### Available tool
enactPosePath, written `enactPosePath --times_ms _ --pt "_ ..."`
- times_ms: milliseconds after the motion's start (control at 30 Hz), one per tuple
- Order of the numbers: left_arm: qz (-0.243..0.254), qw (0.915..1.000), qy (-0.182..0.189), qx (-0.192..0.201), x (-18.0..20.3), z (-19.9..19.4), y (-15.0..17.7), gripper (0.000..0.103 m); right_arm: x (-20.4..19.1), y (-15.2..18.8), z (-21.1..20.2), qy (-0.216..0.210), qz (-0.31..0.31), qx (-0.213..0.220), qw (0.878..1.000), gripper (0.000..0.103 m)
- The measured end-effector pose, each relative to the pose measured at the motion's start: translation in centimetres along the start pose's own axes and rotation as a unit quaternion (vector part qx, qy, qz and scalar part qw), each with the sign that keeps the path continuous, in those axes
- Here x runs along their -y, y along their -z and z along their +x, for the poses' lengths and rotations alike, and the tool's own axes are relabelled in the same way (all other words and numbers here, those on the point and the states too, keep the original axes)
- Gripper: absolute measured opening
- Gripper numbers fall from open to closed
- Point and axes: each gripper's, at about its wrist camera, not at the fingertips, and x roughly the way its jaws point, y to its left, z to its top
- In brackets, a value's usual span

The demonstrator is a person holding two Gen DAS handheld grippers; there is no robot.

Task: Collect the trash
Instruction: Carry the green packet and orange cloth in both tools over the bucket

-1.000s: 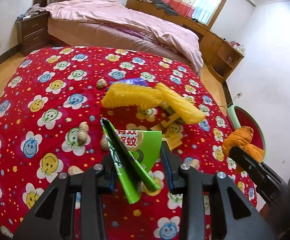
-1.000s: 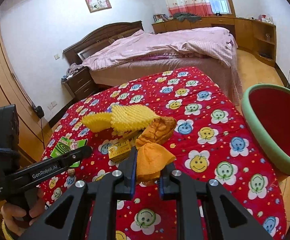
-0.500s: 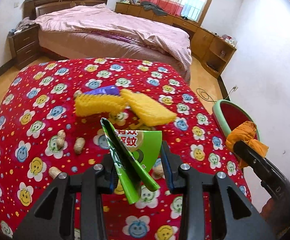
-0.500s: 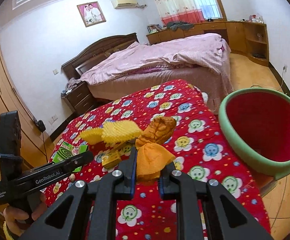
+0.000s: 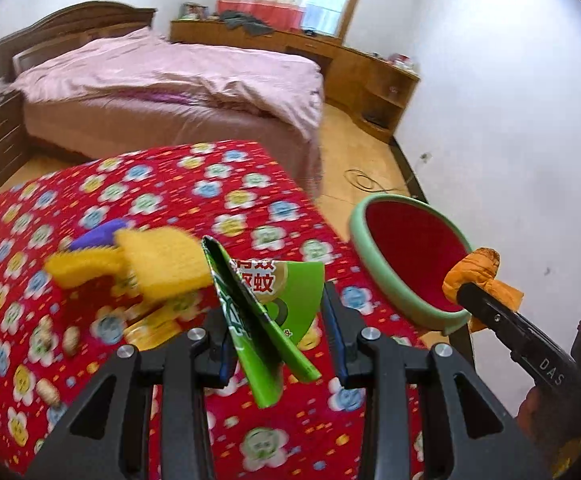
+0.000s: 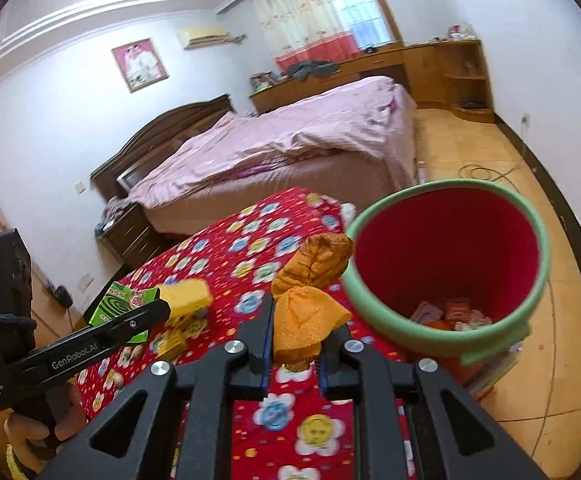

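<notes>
My left gripper point(image 5: 276, 322) is shut on a flattened green cardboard box point(image 5: 266, 312) with red print, held above the red flowered tablecloth point(image 5: 170, 200). In the right wrist view that box point(image 6: 122, 306) shows at the left gripper's tip. My right gripper point(image 6: 294, 340) is shut on a crumpled orange wrapper point(image 6: 310, 296), close to the rim of the green bin point(image 6: 442, 332) with a red inside. Several scraps lie at the bin's bottom. In the left wrist view the orange wrapper point(image 5: 478, 272) hangs right beside the bin point(image 5: 394, 284).
Yellow foam netting point(image 5: 150, 264), a purple wrapper point(image 5: 98, 236), a yellow packet point(image 6: 172, 344) and peanuts point(image 5: 70, 336) lie on the table. A bed point(image 5: 162, 88) with pink covers stands behind. A person's hand point(image 6: 30, 432) grips the left tool. A cable point(image 5: 362, 182) lies on the floor.
Both grippers have swung to the right toward the bin, each still holding its piece. The bin has come much nearer in the right wrist view, its contents now visible.
</notes>
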Motion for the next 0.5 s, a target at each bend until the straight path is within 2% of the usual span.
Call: enactPosePath --times_ms 500 --pt "0.087 0.9944 0.059 -0.011 9.1 5.4 -2.2 0.037 8.6 -0.4 -0.7 0.054 0.07 0.017 0.996 0.018"
